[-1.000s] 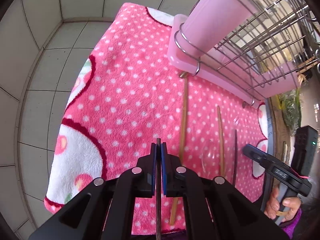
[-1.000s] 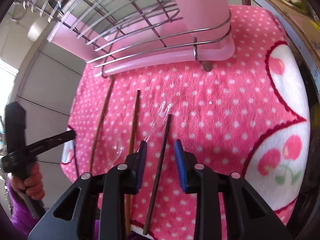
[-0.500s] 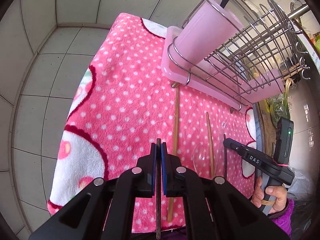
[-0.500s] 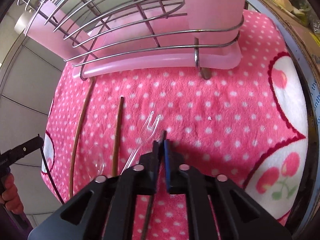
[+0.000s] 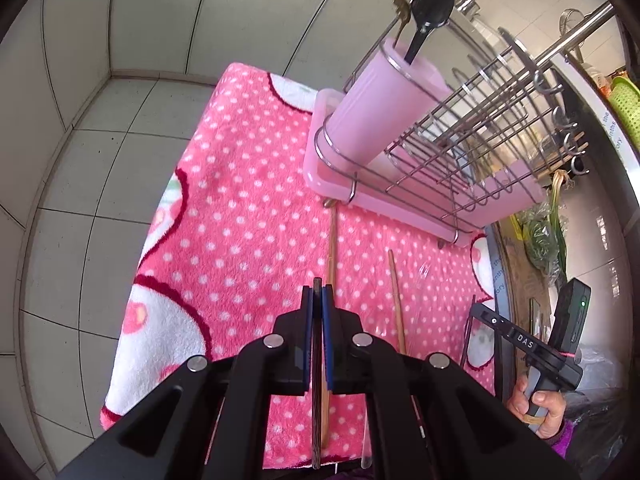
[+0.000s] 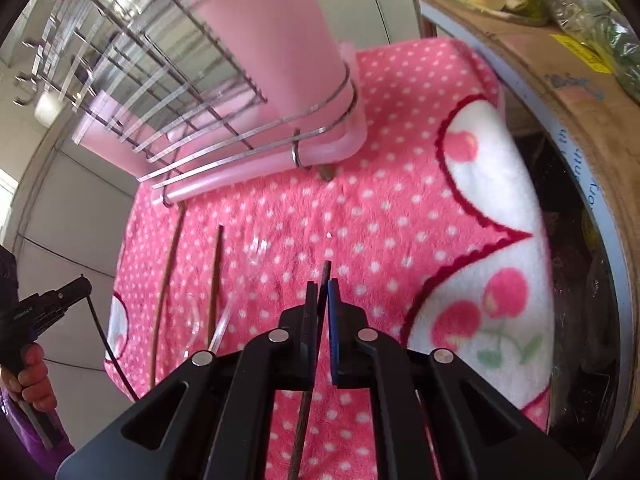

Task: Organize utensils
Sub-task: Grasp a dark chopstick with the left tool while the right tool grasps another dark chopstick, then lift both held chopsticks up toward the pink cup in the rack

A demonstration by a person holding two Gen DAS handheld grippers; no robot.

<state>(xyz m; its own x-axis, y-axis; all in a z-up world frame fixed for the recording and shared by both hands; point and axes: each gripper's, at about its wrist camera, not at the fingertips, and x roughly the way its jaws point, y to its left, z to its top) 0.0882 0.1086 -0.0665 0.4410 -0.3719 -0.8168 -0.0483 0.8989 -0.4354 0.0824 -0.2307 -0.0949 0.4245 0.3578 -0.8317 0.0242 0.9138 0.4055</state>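
Observation:
My left gripper (image 5: 317, 300) is shut on a dark chopstick (image 5: 316, 380) and holds it above the pink dotted towel (image 5: 248, 216). My right gripper (image 6: 322, 292) is shut on another dark chopstick (image 6: 308, 400), lifted off the towel. Two brown chopsticks (image 5: 331, 264) (image 5: 397, 300) and a clear plastic fork (image 6: 256, 252) and spoon (image 6: 192, 320) lie on the towel. The pink utensil cup (image 5: 380, 104) in the wire rack (image 5: 480, 128) holds a black spoon (image 5: 430, 4).
The rack stands on a pink tray (image 5: 320, 168) at the towel's far side. Tiled walls (image 5: 80, 100) lie to the left. A cardboard box with greens (image 6: 560, 40) sits at the right edge.
My right gripper shut on the dark chopstick and lifted it off the towel. Both grippers rose and tilted up, bringing the cup's top into the left view.

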